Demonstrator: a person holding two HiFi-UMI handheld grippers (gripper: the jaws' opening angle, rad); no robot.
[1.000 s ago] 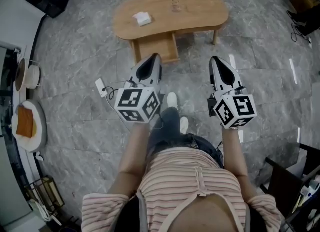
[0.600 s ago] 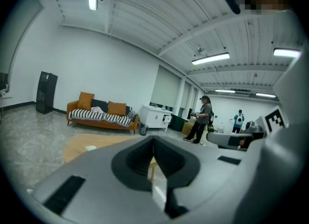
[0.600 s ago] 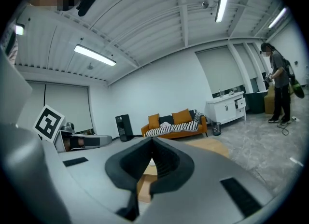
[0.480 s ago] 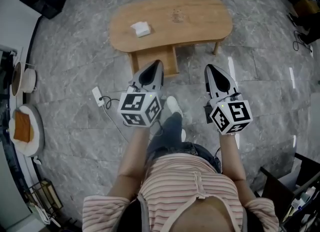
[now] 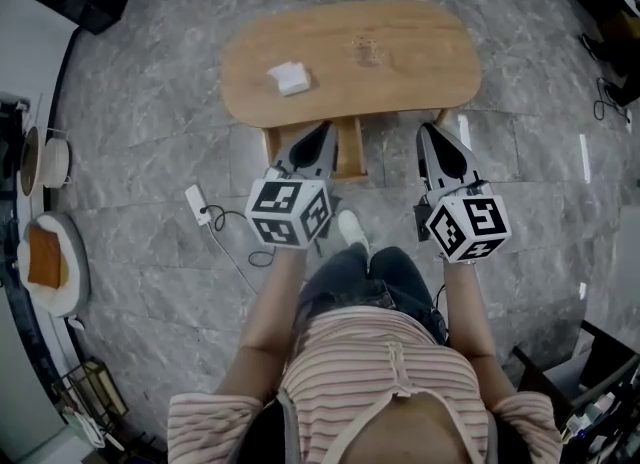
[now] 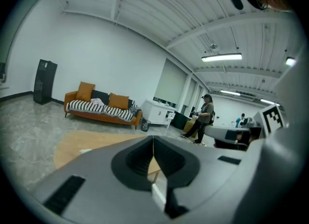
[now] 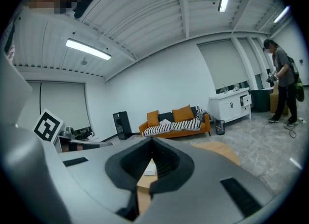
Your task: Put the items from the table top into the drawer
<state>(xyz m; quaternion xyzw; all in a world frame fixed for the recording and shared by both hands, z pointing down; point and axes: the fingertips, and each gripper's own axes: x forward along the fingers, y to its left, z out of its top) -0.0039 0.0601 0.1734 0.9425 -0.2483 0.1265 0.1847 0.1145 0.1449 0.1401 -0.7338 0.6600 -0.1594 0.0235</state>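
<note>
The left gripper (image 5: 318, 138) and right gripper (image 5: 436, 142) hovered at the near edge of the oval wooden table (image 5: 420, 87), flanking its drawer (image 5: 346, 148). Both had jaws pressed together, empty. A white box (image 5: 289, 78) lay on the tabletop's left part, untouched.

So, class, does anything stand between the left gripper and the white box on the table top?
Nothing visible does. The white box lies alone on the wooden table, beyond the shut tips of the left gripper. Only the table's near edge and bare wood lie between them.
</note>
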